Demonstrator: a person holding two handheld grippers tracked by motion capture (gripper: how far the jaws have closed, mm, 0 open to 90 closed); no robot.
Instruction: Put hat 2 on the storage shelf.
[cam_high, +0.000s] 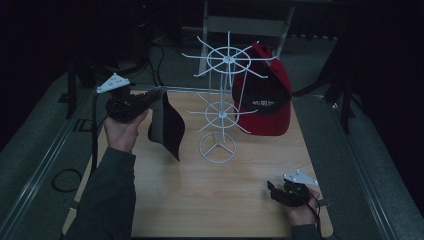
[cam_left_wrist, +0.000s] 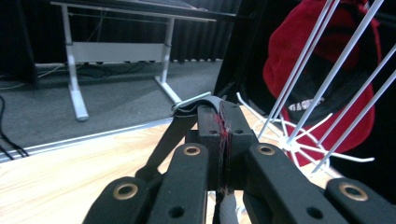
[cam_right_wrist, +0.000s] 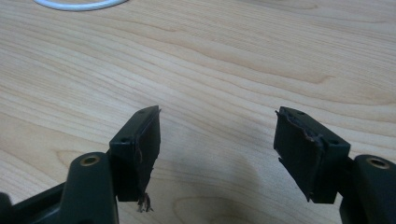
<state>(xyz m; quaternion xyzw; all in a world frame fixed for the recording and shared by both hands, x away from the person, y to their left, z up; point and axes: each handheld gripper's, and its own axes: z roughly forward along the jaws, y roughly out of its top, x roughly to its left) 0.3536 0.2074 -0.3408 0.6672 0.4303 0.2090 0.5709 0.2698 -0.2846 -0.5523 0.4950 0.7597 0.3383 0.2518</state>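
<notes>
A: The room is dark, and a pale wooden tabletop (cam_high: 200, 190) sits in the middle of it. Grey floor runs along both sides. What do you hold in your left hand?

B: Your left tongs (cam_high: 150, 97) hold a black cap (cam_high: 167, 125). You keep it up in the air, over the left part of the tabletop, just left of the white wire rack (cam_high: 220, 100).

A: Are those tongs tight?

B: Yes. In the left gripper view your left tongs (cam_left_wrist: 219, 126) are pressed together, and they pinch the edge of the black cap (cam_left_wrist: 196, 102) between them. The rest of the cap hangs down below your hand in the high view.

A: And your right tongs?

B: Your right tongs (cam_high: 272, 191) stay low at the near right corner of the tabletop. In the right gripper view your right tongs (cam_right_wrist: 217, 135) are spread wide, with bare wood between them. They are well apart from the rack.

A: What else is on the rack?

B: A red cap (cam_high: 265, 95) hangs on its right side, on one of the thin white arms. The rack stands upright on a round foot (cam_high: 217, 147) near the middle of the tabletop.
</notes>
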